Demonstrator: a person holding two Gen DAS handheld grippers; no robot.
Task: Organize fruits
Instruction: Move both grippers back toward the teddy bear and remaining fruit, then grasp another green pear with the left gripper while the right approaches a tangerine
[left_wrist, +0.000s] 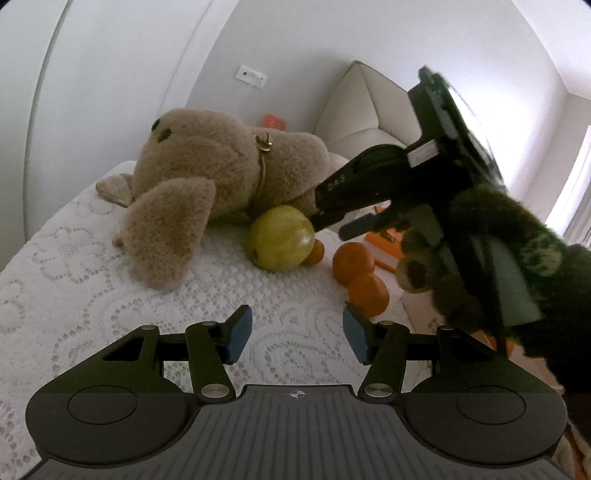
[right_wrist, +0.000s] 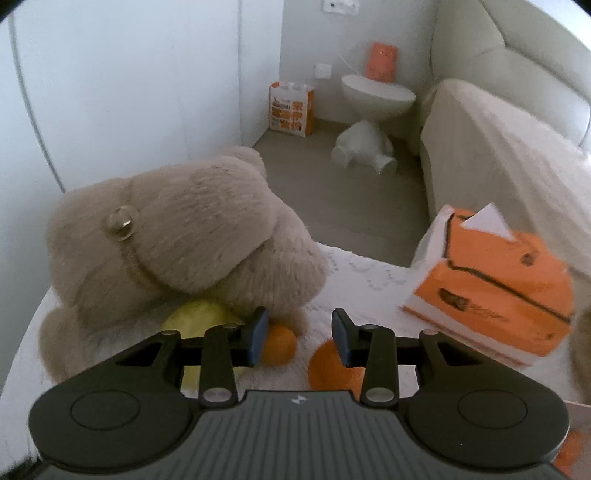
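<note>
Left gripper (left_wrist: 297, 334) and right gripper (right_wrist: 300, 336) both stand open, empty, above lace-covered bench (left_wrist: 74, 280) near green apple (left_wrist: 280, 242) and oranges (left_wrist: 360, 273).

Plush bear (right_wrist: 177, 236) overhangs green apple (left_wrist: 280, 242); tissue box (right_wrist: 491, 288) crowds right; lace cloth (left_wrist: 110, 295) seemingly free left.
</note>
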